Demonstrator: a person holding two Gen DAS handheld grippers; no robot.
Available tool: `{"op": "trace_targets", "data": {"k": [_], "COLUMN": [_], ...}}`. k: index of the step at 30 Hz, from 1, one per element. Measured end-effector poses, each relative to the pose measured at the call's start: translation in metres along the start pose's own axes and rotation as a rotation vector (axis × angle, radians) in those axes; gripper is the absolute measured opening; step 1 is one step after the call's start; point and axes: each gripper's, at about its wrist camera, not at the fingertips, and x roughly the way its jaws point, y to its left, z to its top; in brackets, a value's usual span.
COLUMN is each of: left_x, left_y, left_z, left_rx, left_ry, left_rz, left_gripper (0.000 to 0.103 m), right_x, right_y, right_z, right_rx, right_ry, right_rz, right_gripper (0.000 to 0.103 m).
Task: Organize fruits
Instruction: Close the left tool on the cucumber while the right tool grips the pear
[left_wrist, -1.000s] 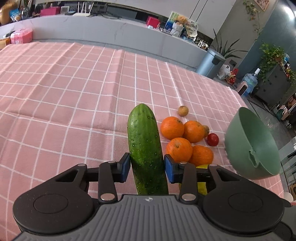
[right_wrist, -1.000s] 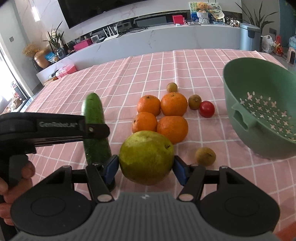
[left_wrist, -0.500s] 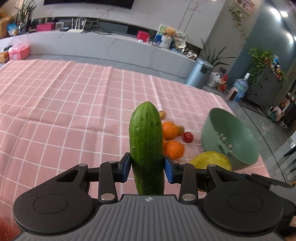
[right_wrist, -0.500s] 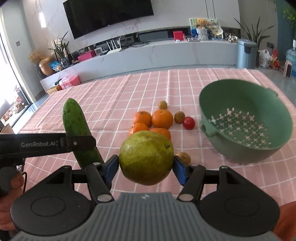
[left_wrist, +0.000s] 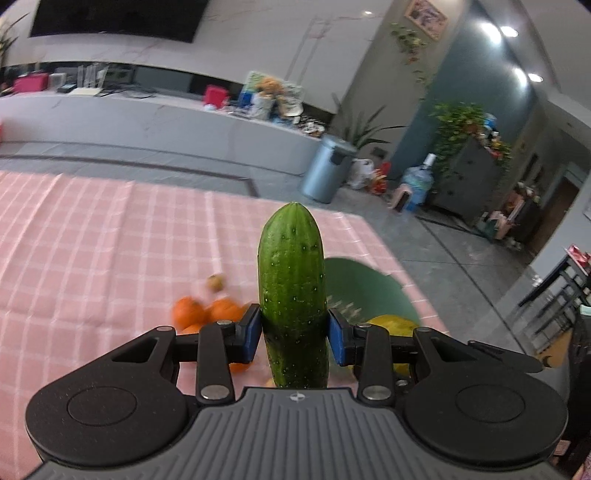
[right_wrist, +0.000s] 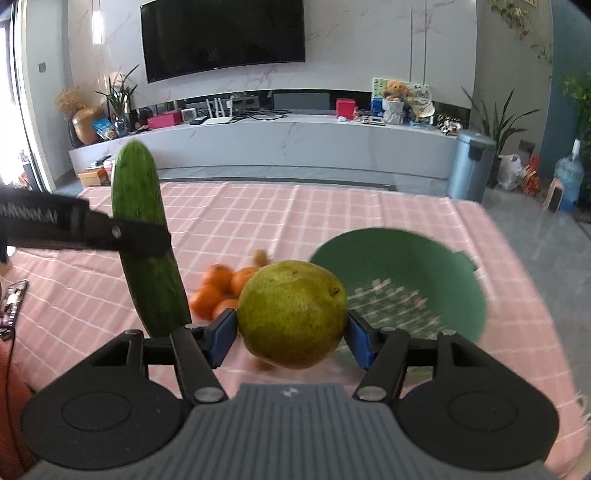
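My left gripper is shut on a green cucumber, held upright above the pink checked tablecloth. My right gripper is shut on a large yellow-green pear. In the right wrist view the cucumber stands at the left in the left gripper's black finger. A green colander sits on the cloth to the right, just beyond the pear. Several oranges and a small brown fruit lie below both grippers. The pear peeks out behind the left gripper.
The table's far edge and right edge drop to a grey floor. A long white counter and a grey bin stand beyond. A dark phone-like object lies at the left on the cloth.
Both grippers have risen off the table with the cucumber and the pear. The oranges and colander now look smaller and farther below, and more of the room shows.
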Motion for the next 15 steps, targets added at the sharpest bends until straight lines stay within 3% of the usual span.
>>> {"op": "trace_targets", "data": {"k": [7, 15], "left_x": [0.053, 0.124], "left_y": [-0.033, -0.042], "left_z": [0.028, 0.030], "left_rx": [0.049, 0.062], "left_ry": [0.030, 0.157], "left_rz": [-0.075, -0.099], "left_gripper": [0.042, 0.042], "right_x": [0.015, 0.060], "right_y": [-0.043, -0.074], "right_z": [0.026, 0.037], "right_rx": [-0.070, -0.160], "right_ry": [0.031, 0.140], "right_rz": [-0.064, -0.092], "right_gripper": [0.060, 0.060]}}
